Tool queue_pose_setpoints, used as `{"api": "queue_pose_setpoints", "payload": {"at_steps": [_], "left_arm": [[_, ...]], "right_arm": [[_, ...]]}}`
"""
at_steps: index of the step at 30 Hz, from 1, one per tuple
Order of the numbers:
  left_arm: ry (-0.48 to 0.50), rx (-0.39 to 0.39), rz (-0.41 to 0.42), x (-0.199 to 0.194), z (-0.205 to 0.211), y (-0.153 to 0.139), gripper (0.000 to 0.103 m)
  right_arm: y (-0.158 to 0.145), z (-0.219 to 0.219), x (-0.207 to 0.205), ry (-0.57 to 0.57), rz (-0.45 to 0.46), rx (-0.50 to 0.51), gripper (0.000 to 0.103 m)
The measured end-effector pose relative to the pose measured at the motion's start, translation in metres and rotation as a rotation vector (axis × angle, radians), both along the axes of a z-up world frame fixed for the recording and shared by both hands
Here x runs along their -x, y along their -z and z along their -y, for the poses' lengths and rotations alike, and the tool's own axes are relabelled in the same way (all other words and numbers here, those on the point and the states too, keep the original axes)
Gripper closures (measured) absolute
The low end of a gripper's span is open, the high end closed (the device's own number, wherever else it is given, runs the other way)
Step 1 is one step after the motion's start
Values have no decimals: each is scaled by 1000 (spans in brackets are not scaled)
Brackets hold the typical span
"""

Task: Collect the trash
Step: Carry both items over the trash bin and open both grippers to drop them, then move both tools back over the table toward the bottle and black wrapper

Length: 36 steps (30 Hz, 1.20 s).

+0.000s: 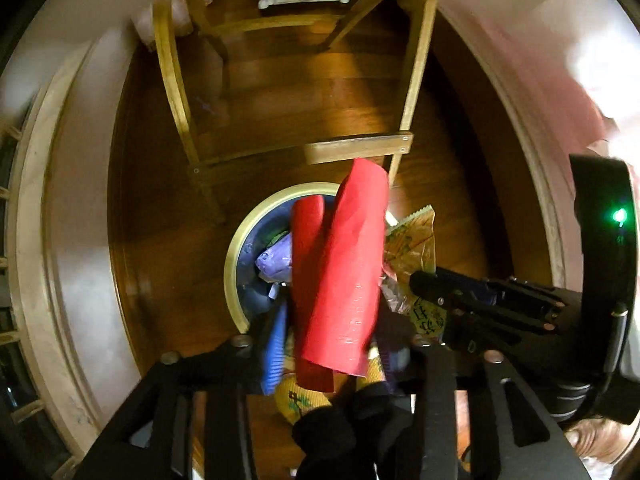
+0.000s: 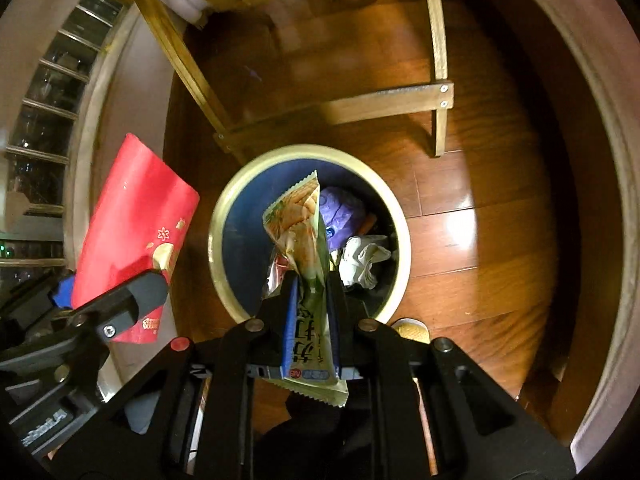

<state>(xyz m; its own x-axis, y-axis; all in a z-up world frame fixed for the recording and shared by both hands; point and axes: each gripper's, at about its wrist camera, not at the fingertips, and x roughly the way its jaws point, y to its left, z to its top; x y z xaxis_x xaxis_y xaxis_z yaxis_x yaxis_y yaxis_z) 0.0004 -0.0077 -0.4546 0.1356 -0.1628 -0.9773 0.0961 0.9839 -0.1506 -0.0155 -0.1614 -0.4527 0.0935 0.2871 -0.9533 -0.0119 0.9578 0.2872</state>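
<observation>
- Left gripper (image 1: 332, 344) is clamped on a red paper envelope (image 1: 340, 264).
- Right gripper (image 2: 312, 300) pinches a green snack wrapper (image 2: 304, 232) above a round blue bin (image 2: 240, 216).

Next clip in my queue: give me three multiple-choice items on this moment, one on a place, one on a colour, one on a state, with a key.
1. Where is the round cream-rimmed bin?
A. on the wooden floor
B. on a chair seat
C. on a shelf

2. What colour is the folded paper sleeve in the left gripper?
A. green
B. red
C. white

3. What is the right gripper doing?
A. open, holding nothing
B. shut on a bottle
C. shut on the printed snack wrapper

Key: 1 A, floorboards surround the bin beside the wooden chair frame. 2 B, the sleeve is red in both views. 3 C, the wrapper stands pinched between the fingers above the bin.
</observation>
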Motion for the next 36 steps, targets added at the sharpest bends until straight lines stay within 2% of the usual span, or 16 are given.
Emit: {"api": "queue_pose_setpoints", "payload": {"at_steps": [2,4,5,7,11,19,25,32,35,36], "left_arm": [[-13,-5,-8,-3,-2,12,52],[-29,-22,-12,-8,-2,23,32],[-41,-33,-13,-9,-4,26,29],[-59,-43,-13,-6,-10,34,16],[-76,-67,7,-3,-20,36,15],[-110,-82,50,1,-28,3,15],[-117,-78,79,7,-31,-50,15],[-125,-65,123,12,-33,-118,15],[-130,-54,141,13,-35,-152,15],[-131,-45,148,14,-35,-165,15]], "right_arm": [[14,1,-3,1,-7,-11,90],[21,0,-4,5,-14,-20,80],[25,0,-6,9,-18,-27,77],[30,2,-8,22,-19,-25,64],[37,5,-13,28,-11,-27,64],[7,3,-11,7,23,-34,64],[-33,-1,-7,4,44,-43,64],[-104,-2,-3,18,93,-62,64],[-144,-2,0,28,124,-66,64],[-144,-2,0,28,124,-66,64]]}}
